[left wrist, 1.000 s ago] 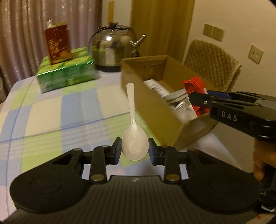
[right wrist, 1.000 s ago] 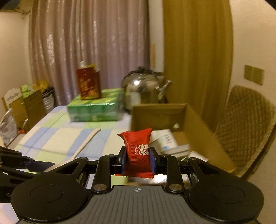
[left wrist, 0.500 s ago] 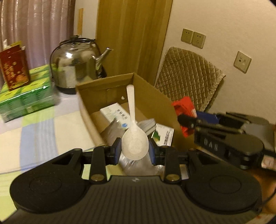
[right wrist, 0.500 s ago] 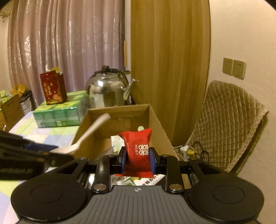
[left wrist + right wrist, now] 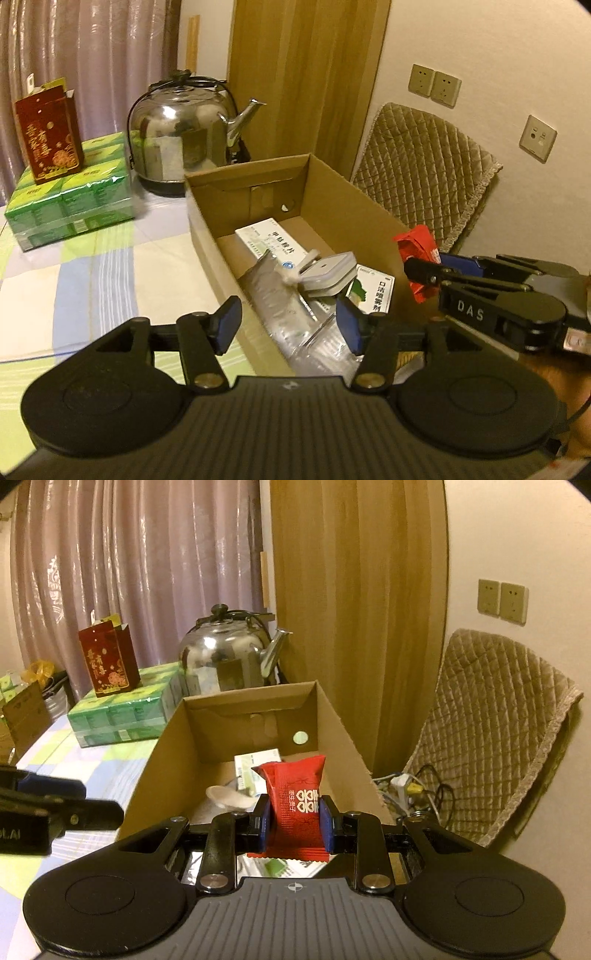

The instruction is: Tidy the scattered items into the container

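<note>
An open cardboard box [image 5: 343, 192] stands on the checked tablecloth and holds medicine boxes, a plastic bag and a white device. My left gripper [image 5: 288, 326] is open and empty above the box's near end. The white spoon [image 5: 227, 796] lies inside the box, seen in the right wrist view. My right gripper [image 5: 293, 821] is shut on a red candy packet [image 5: 295, 797] and holds it above the box's near edge [image 5: 155, 753]. In the left wrist view the packet [image 5: 417, 247] and right gripper [image 5: 424, 271] are at the box's right wall.
A steel kettle [image 5: 181, 129] stands behind the box. A green shrink-wrapped pack [image 5: 70, 195] with a red carton [image 5: 48, 136] on top is at the back left. A chair with a quilted cover [image 5: 491, 716] and cables [image 5: 417, 794] are right of the table.
My left gripper opened and let go of the white spoon, which now lies in the box. Both grippers moved nearer over the box. The right gripper still holds the packet.
</note>
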Motion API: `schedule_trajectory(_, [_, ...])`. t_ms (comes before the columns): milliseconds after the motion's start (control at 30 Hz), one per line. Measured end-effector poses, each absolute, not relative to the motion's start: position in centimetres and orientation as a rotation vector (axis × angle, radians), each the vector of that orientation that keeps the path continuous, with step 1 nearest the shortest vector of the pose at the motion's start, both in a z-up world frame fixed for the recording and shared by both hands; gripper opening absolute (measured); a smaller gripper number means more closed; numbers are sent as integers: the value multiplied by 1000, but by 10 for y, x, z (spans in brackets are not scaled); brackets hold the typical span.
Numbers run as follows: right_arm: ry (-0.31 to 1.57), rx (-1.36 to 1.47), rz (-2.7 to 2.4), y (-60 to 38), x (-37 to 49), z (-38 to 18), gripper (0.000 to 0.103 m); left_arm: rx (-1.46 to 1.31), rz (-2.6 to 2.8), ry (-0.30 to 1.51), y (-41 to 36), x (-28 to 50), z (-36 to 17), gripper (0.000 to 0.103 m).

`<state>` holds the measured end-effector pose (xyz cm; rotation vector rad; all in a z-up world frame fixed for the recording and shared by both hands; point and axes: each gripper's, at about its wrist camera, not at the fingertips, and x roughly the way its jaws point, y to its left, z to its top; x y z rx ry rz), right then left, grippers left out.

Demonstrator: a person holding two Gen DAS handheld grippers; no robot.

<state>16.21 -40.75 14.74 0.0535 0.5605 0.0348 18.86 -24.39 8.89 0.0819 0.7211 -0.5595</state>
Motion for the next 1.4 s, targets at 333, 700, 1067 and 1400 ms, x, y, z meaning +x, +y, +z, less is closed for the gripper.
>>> schedule_trajectory(333, [527,72,57,-401,166,150,75,54,-521,733,-224,180,89,77])
schedule_trajectory(700, [528,86,33,-400,132,159,88,38,-482,733,-210,160,91,100])
schedule_trajectory(1067, [526,70,21,-393,70,185,101,31,-416,757,-191,113,105,102])
schedule_trajectory(1400, [617,34,23,-391,15,198,101,-15,-346,771,-175,58,114,102])
